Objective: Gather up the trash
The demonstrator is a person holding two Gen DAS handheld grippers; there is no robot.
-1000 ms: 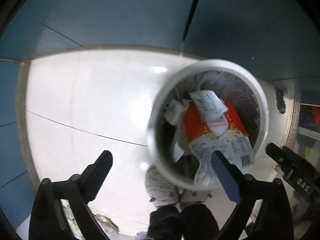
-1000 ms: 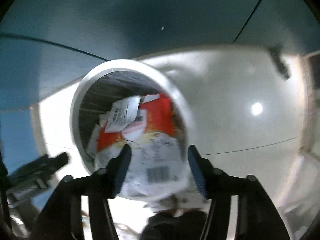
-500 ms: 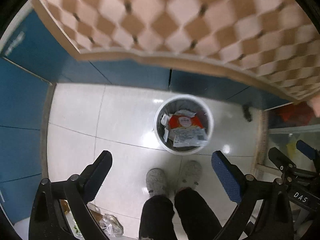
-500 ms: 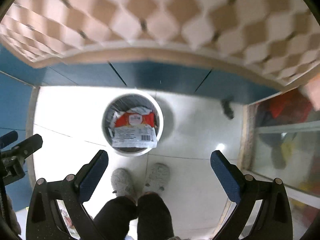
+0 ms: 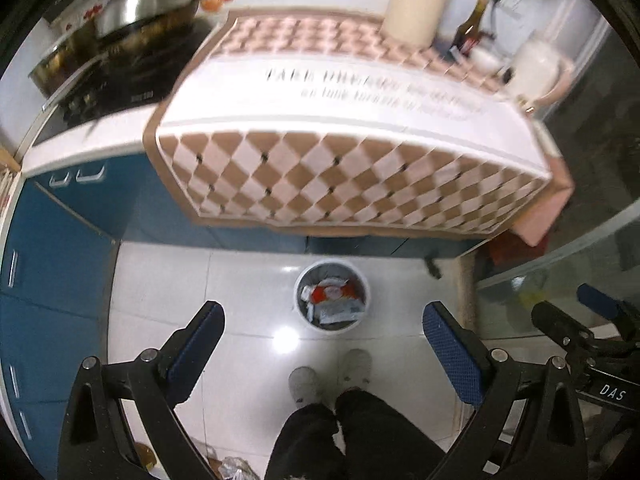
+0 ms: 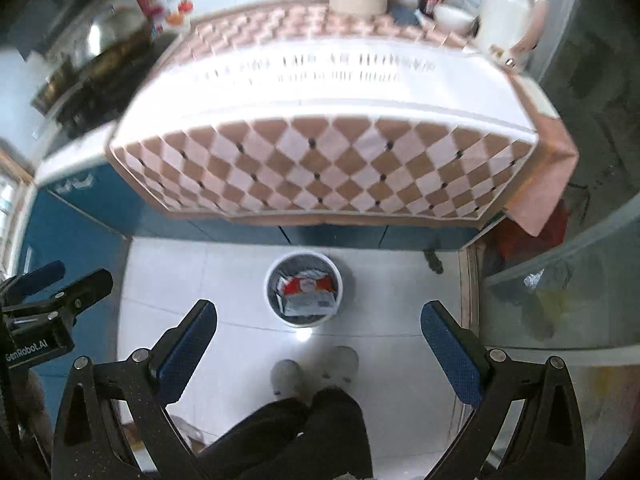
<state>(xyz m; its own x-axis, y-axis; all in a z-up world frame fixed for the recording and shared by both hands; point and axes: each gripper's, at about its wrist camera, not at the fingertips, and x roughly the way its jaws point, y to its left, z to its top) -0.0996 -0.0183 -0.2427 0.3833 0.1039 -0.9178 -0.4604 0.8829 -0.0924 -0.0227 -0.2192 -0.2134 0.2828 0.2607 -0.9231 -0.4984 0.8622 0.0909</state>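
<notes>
A white round trash bin (image 5: 300, 312) stands on the white tile floor below the counter; it also shows in the right wrist view (image 6: 338, 280). Inside lie a red and white food wrapper (image 5: 334, 300) (image 6: 308, 294) and crumpled paper. My left gripper (image 5: 322, 332) is open and empty, high above the bin. My right gripper (image 6: 318, 328) is open and empty, also high above it. Each gripper shows at the edge of the other's view.
A counter with a pink checkered cloth (image 5: 340, 184) (image 6: 320, 168) holds a utensil jar (image 5: 414, 12), a bottle (image 5: 470, 28) and a white kettle (image 5: 536, 68). A pot (image 5: 140, 4) sits on the stove at left. Blue cabinets (image 5: 48, 264), a glass door (image 5: 580, 248) and the person's feet (image 5: 332, 372) are below.
Both grippers have risen far above the bin, from just over its mouth to above counter height. The right gripper opened and let the wrapper drop into the bin.
</notes>
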